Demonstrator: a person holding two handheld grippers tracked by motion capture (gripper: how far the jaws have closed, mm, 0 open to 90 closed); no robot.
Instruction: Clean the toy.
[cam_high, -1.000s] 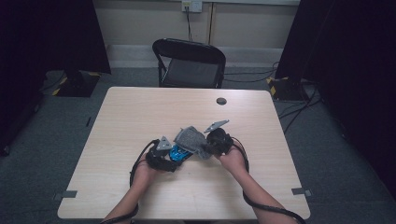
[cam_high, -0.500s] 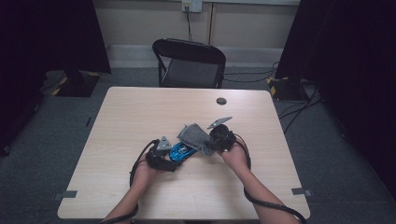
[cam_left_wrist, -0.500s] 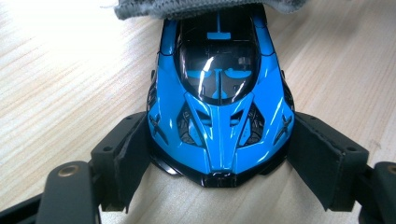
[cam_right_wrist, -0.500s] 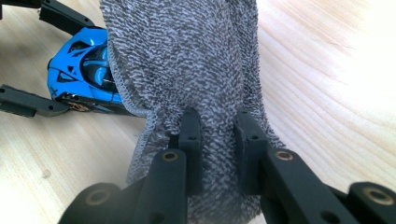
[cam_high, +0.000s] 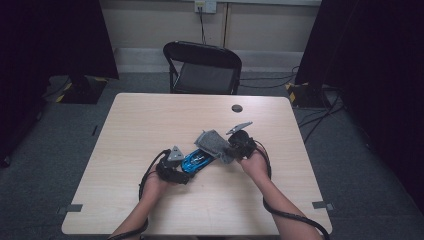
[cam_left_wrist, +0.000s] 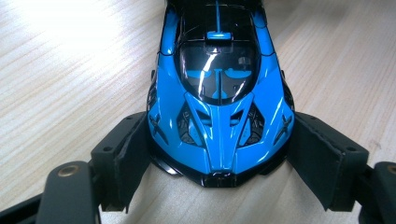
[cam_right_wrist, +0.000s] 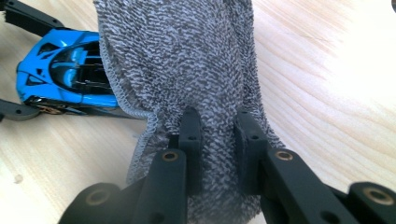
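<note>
Right gripper (cam_right_wrist: 218, 126), clamped on grey cloth (cam_right_wrist: 187, 60), now slightly farther from left gripper (cam_left_wrist: 219, 154) gripping blue car (cam_left_wrist: 217, 88).

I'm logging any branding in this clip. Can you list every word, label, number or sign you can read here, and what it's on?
None can be read.
Blue toy car: no legible badge, number or lettering; the small mark low on its nose is too blurred to read.
Grey cloth: no tag or print.
Left gripper, right gripper, table: no markings.
</note>
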